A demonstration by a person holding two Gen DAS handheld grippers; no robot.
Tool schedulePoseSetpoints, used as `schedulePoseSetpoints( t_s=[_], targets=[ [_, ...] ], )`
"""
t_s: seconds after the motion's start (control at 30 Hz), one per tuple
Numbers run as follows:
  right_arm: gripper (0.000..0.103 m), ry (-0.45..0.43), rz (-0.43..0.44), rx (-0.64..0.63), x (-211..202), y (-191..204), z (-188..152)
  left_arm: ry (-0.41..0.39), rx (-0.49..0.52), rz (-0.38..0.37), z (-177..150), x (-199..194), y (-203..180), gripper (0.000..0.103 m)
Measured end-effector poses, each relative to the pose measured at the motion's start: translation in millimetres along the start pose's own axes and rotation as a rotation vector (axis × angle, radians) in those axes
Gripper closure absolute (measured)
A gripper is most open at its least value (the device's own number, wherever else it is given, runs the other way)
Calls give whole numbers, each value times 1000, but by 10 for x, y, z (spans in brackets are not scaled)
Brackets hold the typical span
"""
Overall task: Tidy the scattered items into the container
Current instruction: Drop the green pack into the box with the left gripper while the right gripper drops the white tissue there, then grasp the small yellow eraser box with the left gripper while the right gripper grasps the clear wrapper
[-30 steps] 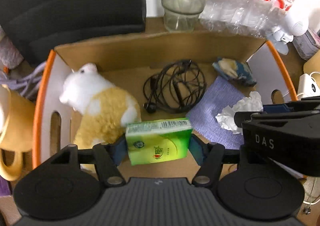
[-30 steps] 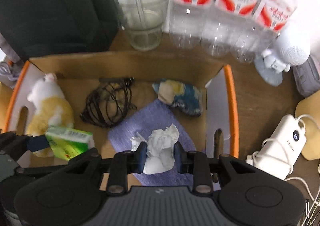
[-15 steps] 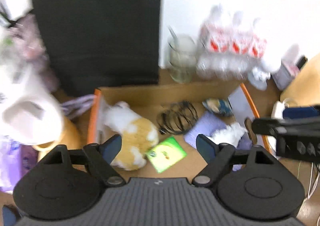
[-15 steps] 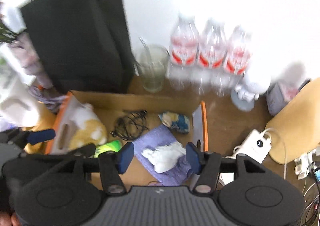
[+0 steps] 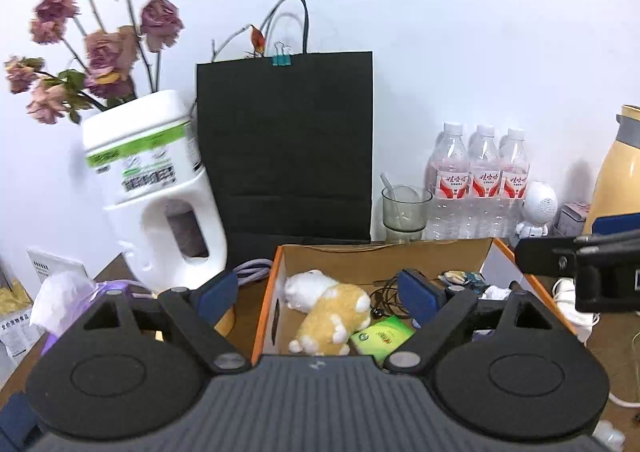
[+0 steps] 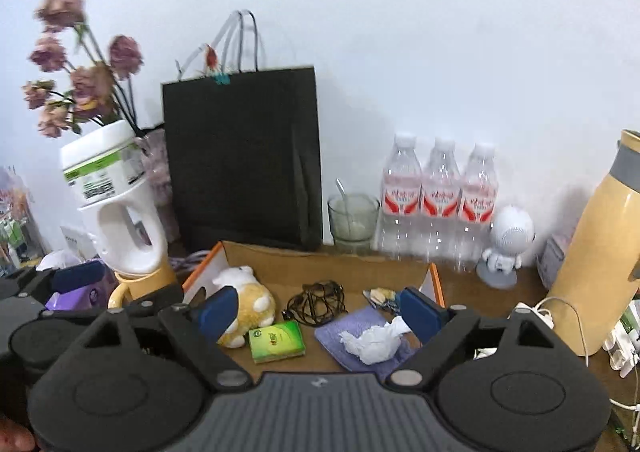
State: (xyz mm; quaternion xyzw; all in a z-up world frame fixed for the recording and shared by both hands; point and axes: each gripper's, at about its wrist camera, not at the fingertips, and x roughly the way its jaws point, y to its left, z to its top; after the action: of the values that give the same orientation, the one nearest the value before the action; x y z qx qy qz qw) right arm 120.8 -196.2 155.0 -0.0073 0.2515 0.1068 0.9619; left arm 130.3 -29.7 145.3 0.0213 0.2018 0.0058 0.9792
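Note:
An orange-edged cardboard box (image 5: 384, 256) (image 6: 320, 264) stands on the wooden table. In it lie a white-and-yellow plush toy (image 5: 332, 312) (image 6: 256, 300), a green tissue pack (image 5: 382, 338) (image 6: 276, 340), a black cable (image 6: 318, 302), a blue wrapper (image 6: 382, 298) and a crumpled white tissue (image 6: 374, 340) on a purple cloth (image 6: 360, 322). My left gripper (image 5: 316, 294) hovers open above and in front of the box, holding nothing. My right gripper (image 6: 320, 312) hangs beside it, its jaws opening with nothing between them.
Behind the box stand a black paper bag (image 5: 284, 147), a glass with a spoon (image 5: 404, 207) and three water bottles (image 5: 484, 179). A white jug of dried roses (image 5: 160, 187) and a yellow mug (image 6: 140, 284) are left. A robot figure (image 6: 508, 244) and a yellow flask (image 6: 592, 252) are right.
The left gripper let go of the green pack and the right let go of the tissue; both now lie in the box. Both grippers opened, drew back, rose and tilted up.

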Motion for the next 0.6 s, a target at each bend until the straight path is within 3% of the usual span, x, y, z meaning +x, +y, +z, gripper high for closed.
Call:
schedulePoseSetpoints(
  t_s=[0.17, 0.27, 0.43, 0.5, 0.6],
  targets=[
    [15, -111, -24, 21, -186, 27, -452, -91, -40, 6, -386, -289, 154, 12],
    [15, -133, -19, 55, -536, -4, -919, -77, -9, 13, -797, -683, 318, 8],
    [14, -137, -19, 42, -1162, 46, -1681, -26, 18, -21, -1581, -1354, 470, 5],
    [14, -89, -58, 20, -1273, 96, -1899, 9, 42, -32, -1749, -1475, 452, 5],
    [14, -41, -52, -58, -1286, 200, -2051, 9, 60, -44, -1758, -1459, 466, 5]
  ],
)
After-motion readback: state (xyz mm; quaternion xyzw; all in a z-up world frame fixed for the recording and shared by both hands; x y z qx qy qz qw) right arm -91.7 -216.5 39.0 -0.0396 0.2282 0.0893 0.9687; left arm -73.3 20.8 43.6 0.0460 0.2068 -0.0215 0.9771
